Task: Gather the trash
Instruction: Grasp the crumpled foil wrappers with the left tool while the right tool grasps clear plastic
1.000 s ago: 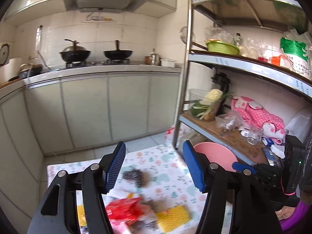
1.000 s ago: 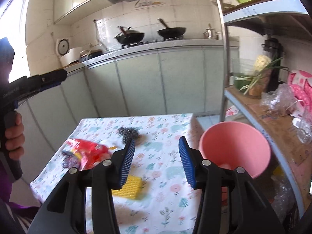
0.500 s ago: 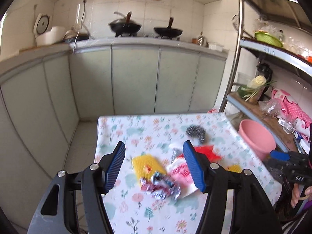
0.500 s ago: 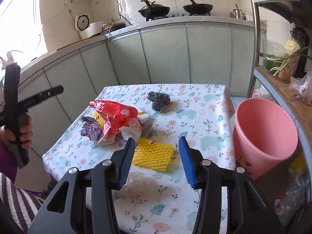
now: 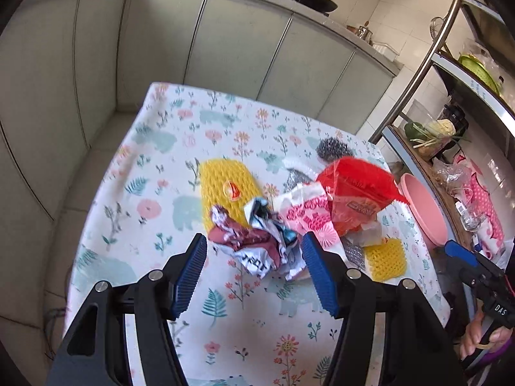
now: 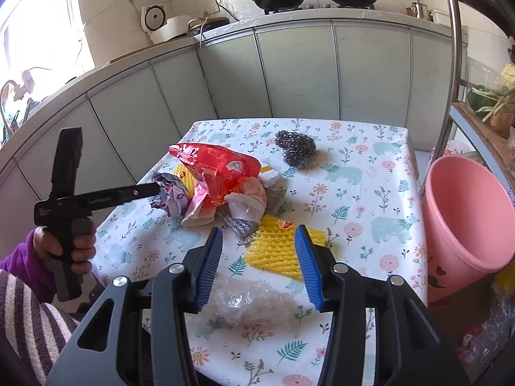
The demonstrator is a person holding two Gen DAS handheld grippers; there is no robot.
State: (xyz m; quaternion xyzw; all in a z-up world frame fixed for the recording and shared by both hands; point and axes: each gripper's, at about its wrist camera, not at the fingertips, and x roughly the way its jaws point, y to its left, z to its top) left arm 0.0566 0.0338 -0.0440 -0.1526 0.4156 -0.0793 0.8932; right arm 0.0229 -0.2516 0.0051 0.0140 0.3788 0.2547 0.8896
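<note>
Left wrist view: left tool (image 5: 252, 262) now lowered over crumpled wrapper (image 5: 257, 244) on counter (image 5: 135, 231), jaws apart, nothing gripped; right tool (image 6: 259, 260) likewise apart; bin (image 6: 463, 215) alongside; grab seemingly next.

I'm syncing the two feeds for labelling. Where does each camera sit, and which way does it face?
Left wrist: on the left gripper, looking down at the crumpled wrapper; its two blue fingers and the other hand show.
Right wrist: on the right gripper, facing the yellow sponge and pink bucket; the left hand shows.
Shared: red bag, floral table.
</note>
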